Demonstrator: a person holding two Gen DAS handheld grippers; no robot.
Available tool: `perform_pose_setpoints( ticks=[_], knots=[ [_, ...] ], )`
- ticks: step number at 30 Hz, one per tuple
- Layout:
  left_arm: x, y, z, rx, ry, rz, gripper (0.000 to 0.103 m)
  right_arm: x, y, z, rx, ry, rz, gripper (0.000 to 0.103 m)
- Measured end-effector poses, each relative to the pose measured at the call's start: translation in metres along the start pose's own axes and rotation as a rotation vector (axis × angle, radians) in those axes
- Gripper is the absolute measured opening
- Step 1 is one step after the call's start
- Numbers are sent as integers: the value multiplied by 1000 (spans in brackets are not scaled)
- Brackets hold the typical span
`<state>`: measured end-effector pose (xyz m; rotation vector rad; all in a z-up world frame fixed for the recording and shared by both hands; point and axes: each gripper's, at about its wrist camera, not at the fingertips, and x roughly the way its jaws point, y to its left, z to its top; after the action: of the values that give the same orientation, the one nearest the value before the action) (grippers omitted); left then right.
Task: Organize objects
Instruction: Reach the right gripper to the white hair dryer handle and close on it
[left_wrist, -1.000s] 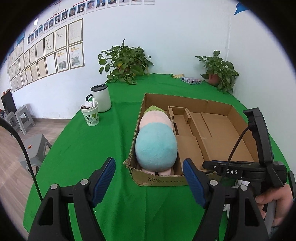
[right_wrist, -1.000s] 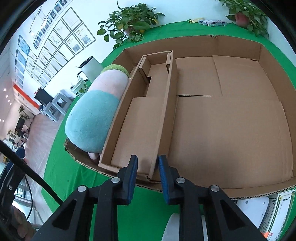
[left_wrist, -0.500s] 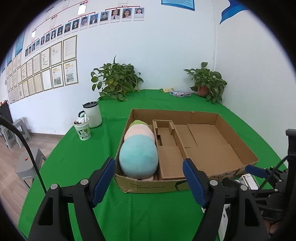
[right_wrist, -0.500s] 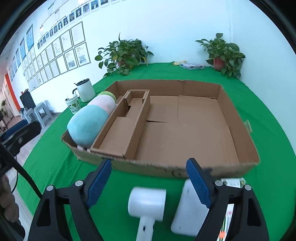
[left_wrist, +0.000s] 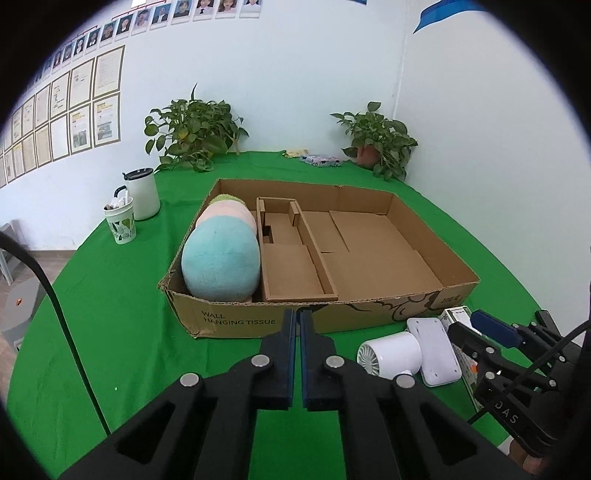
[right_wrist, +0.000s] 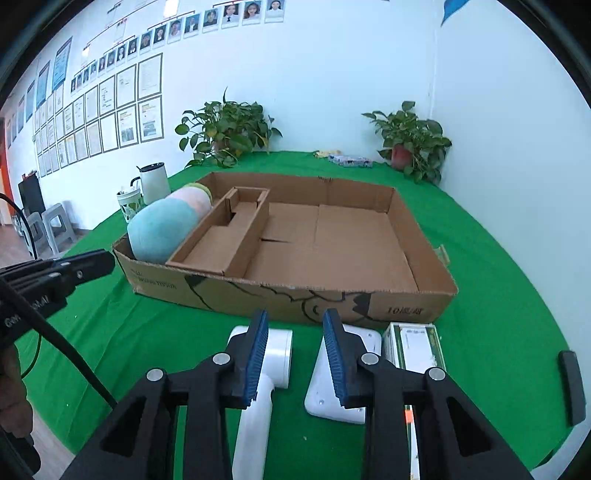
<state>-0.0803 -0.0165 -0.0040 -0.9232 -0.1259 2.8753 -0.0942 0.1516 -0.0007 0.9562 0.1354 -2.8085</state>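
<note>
The left gripper (left_wrist: 297, 325) has its jaws pressed together on nothing, above the green table (left_wrist: 110, 314) in front of the cardboard box (left_wrist: 295, 321). The right gripper (right_wrist: 295, 354) has its jaws spread, poised over the gap between the white handheld fan (right_wrist: 275, 354) and the white flat device (right_wrist: 325, 384); both lie on the table just outside the box's near wall. A green-and-white carton (right_wrist: 413, 343) sits beside the device. The plush toy (left_wrist: 221, 254) lies in the box's left compartment, against the cardboard divider tray (left_wrist: 291, 258).
</note>
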Motion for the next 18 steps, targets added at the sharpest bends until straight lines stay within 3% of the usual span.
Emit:
perform_pose_setpoints(
  ticks=[1, 2, 3, 4, 6, 9, 12, 14, 17, 18],
  knots=[
    [-2, -3, 0, 11, -7, 7, 15, 0, -2, -2, 7, 2, 4, 40],
    [-3, -6, -1, 16, -13, 13, 42, 0, -3, -4, 9, -1, 4, 65],
    [-5, -7, -2, 14, -22, 1, 58, 0, -4, -7, 8, -11, 1, 90],
    [-7, -6, -3, 6, -35, -16, 79, 0, -6, -8, 8, -20, 5, 95],
    [-9, -4, -6, -15, -44, -32, 80, 2, -11, -15, 20, -7, 41, 97],
    [1, 3, -10, -55, 31, -63, 80, 5, -17, -27, 39, 43, 148, 97],
    [11, 16, -16, -130, 136, -155, 80, -3, -14, -45, 32, 117, 346, 95],
    [16, 21, -21, -151, 174, -199, 80, -8, -7, -56, 6, 142, 429, 95],
    [25, 18, -27, -138, 208, -196, 79, 2, 2, -71, -19, 187, 388, 94],
    [29, 16, -29, -139, 218, -208, 79, 12, 3, -74, -6, 220, 369, 87]
  ],
)
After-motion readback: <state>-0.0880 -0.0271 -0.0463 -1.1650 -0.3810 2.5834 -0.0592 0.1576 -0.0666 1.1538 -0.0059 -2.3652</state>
